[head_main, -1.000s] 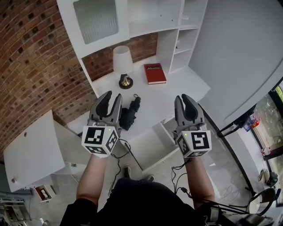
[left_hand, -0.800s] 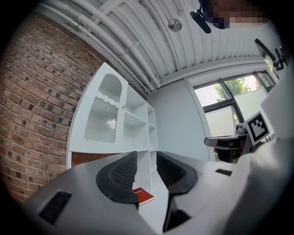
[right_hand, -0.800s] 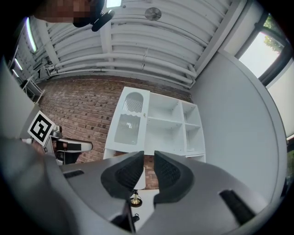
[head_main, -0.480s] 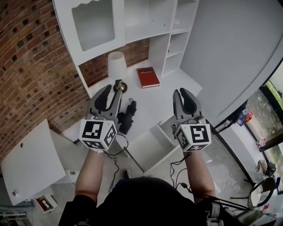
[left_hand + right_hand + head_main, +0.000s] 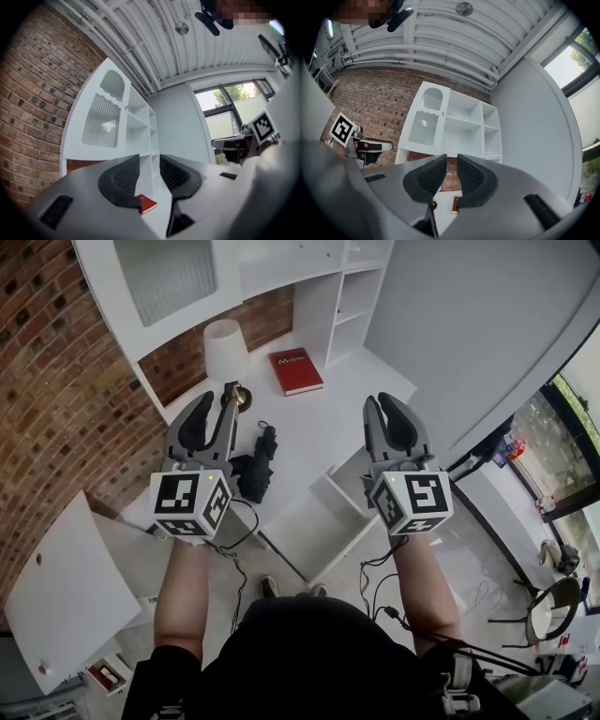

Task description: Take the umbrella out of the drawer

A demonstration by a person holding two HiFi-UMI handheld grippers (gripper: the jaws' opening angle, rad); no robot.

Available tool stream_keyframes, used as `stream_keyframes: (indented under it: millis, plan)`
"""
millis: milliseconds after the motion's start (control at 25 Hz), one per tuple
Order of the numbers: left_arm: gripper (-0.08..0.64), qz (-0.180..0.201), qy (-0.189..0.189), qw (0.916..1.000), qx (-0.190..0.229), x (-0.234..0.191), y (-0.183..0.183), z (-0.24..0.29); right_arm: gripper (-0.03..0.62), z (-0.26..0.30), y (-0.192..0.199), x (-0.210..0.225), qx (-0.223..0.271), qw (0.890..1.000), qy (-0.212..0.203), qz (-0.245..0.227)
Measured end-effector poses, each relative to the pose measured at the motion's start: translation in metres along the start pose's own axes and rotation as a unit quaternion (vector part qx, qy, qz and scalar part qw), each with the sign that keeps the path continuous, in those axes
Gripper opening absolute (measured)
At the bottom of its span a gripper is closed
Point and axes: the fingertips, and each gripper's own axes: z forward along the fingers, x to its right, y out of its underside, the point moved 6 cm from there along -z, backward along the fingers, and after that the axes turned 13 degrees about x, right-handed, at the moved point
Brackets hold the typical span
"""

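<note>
Both the left hand-held gripper (image 5: 217,401) and the right hand-held gripper (image 5: 380,401) have their jaws together on nothing, above the bench (image 5: 328,418). The folded black umbrella (image 5: 253,470) lies on the bench top, at ten o'clock from the open drawer (image 5: 319,526). It sits near the front edge, so a careless sweep could knock it off. Only the head view shows the umbrella and drawer. The gripper views tilt up at the shelving (image 5: 136,122) and the ceiling.
</note>
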Motion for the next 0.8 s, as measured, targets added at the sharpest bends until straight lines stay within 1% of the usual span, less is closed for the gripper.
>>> stream_keyframes:
  millis: [400, 800]
  plan:
    - [0.13, -0.012, 0.008, 0.9999, -0.006, -0.009, 0.011, 0.006, 0.049, 0.003, 0.012, -0.002, -0.013, 1.0, 0.01, 0.005]
    - [0.13, -0.022, 0.005, 0.9997, -0.012, -0.017, 0.021, 0.003, 0.044, 0.006, 0.019, -0.005, -0.016, 1.0, 0.011, 0.006]
